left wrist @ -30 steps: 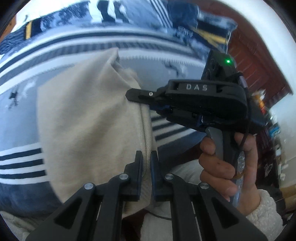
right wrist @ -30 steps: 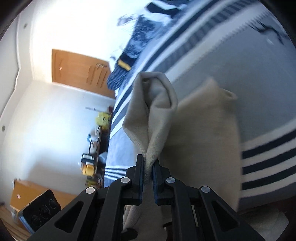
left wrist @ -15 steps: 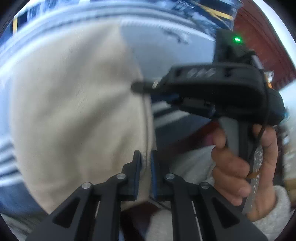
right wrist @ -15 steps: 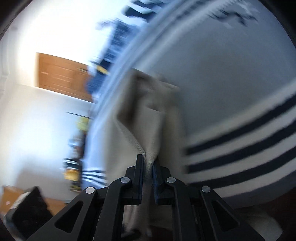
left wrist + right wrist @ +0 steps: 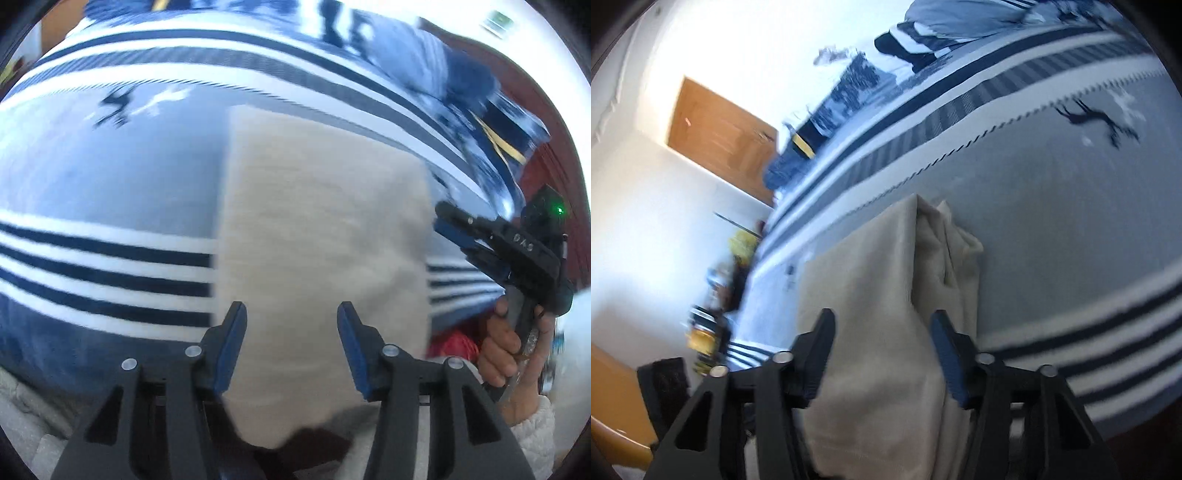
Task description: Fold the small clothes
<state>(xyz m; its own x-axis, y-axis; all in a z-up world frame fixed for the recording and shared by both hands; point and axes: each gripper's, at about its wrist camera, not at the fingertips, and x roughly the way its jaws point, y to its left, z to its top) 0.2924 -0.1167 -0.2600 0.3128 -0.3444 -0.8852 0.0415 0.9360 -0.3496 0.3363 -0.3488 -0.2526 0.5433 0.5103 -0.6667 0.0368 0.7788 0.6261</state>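
Observation:
A beige folded garment (image 5: 321, 236) lies flat on the striped blue-and-white bedspread (image 5: 110, 192), its near end hanging over the bed's front edge. My left gripper (image 5: 291, 317) hovers over that near end, its jaws opening, the cloth below them and no pad pressing on it. In the right wrist view the same garment (image 5: 882, 291) shows its layered folded edge. My right gripper (image 5: 882, 325) is above it with jaws opening and free of the cloth. That right gripper (image 5: 454, 223) also appears at the right of the left wrist view, held by a hand (image 5: 506, 347).
The bedspread (image 5: 1071, 206) stretches far back to rumpled dark blue bedding (image 5: 461, 74). A wooden door (image 5: 716, 140) and cluttered shelves (image 5: 716, 295) stand beyond the bed's left side. A red thing (image 5: 452, 341) lies below the bed edge near the hand.
Both grippers were shut on the beige garment's edges and have let go and opened. The garment has dropped flat onto the bed. The left gripper swung sideways, and the right gripper now sits farther right.

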